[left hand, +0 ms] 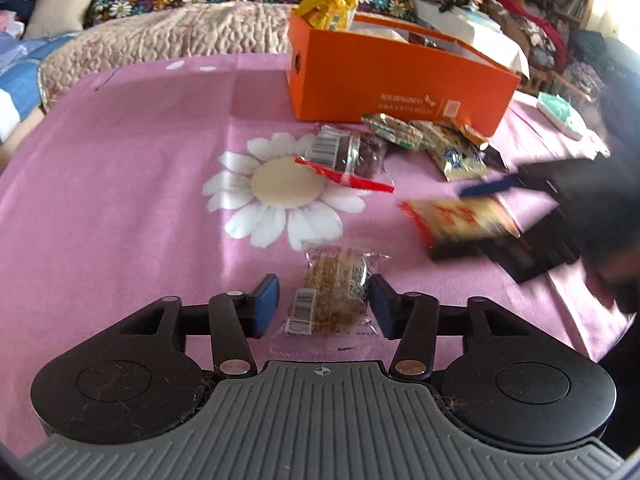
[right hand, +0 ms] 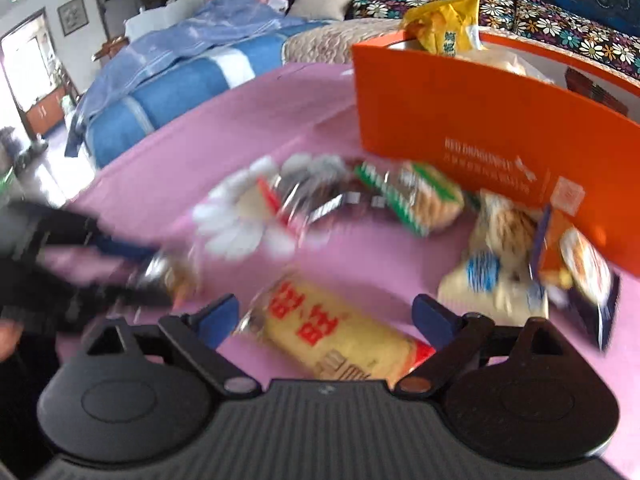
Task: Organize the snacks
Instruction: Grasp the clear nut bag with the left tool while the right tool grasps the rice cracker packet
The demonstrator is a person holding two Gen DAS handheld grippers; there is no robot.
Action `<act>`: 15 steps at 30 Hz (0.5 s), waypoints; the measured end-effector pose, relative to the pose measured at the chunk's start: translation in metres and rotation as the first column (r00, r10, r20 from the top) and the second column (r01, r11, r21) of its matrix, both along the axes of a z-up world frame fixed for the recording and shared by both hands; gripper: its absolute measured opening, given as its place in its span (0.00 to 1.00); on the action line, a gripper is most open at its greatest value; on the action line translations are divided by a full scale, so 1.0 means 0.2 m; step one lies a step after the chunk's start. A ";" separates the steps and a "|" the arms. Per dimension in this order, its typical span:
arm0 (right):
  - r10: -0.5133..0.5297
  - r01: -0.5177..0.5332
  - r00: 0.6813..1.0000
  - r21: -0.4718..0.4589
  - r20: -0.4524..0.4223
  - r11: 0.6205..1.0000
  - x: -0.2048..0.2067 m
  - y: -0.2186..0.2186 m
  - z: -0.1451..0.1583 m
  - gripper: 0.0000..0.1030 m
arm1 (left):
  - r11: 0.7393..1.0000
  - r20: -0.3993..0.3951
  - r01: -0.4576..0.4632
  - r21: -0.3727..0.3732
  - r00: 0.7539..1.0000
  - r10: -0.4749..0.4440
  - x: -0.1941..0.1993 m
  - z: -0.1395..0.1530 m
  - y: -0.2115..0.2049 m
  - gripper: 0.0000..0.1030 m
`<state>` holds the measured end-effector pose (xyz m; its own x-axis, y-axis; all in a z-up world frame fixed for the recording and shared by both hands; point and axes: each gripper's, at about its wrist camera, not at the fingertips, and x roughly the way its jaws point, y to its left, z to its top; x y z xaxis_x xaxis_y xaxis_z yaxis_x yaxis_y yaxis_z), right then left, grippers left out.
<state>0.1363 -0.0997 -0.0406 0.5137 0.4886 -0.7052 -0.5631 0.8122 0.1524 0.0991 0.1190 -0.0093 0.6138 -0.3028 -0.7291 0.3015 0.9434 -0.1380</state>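
The left hand-held gripper (left hand: 324, 300), partly open and tilted down, straddles a clear-wrapped oat cake (left hand: 332, 296) on the pink counter (left hand: 120, 200); its pads look just clear of the wrapper. The right hand-held gripper (right hand: 324, 316), spread wide, frames a yellow cracker pack (right hand: 332, 332), not gripping it. An orange box (left hand: 396, 80) stands behind.

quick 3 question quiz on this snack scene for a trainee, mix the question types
1. True or false: the orange box already holds snacks.
2. What lies between the left gripper fingers? A) clear-wrapped brown cake B) a green pack C) nothing
3. Fill in: the right gripper straddles a yellow pack with ___ lettering.

Key: 1 true; 2 A; 3 red
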 end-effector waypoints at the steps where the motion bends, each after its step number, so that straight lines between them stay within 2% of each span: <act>1: 0.007 -0.007 1.000 0.000 0.003 1.000 -0.06 -0.02 0.00 0.91 | 1.000 0.013 -0.007 -0.001 1.000 0.007 -0.01 0.01 0.00 0.29; 4: 0.022 -0.021 1.000 -0.027 0.015 0.999 -0.23 -0.05 -0.01 0.91 | 1.000 0.045 0.000 -0.002 0.999 0.000 -0.02 0.04 0.00 0.43; 6: 0.027 -0.026 0.999 -0.014 0.023 1.000 -0.27 -0.07 -0.01 0.91 | 1.000 0.055 0.006 0.013 0.998 -0.006 -0.02 0.04 -0.02 0.47; 9: -0.009 0.012 0.997 -0.044 0.075 0.999 -0.26 -0.09 0.00 0.91 | 0.999 0.065 0.003 0.042 0.998 -0.006 0.00 0.04 -0.05 0.51; 11: -0.056 0.057 0.997 -0.015 0.057 0.998 -0.20 -0.11 0.00 0.90 | 0.999 0.055 0.016 0.036 0.998 -0.018 0.01 0.03 -0.07 0.55; 14: -0.054 0.055 0.998 -0.010 0.032 0.998 -0.16 -0.08 -0.01 0.77 | 0.997 0.037 0.028 0.073 0.999 -0.031 0.03 0.00 -0.11 0.56; 15: -0.045 0.046 0.998 -0.021 0.036 0.999 -0.16 -0.06 -0.01 0.74 | 0.995 0.038 0.032 0.093 0.999 -0.036 0.02 -0.01 -0.12 0.54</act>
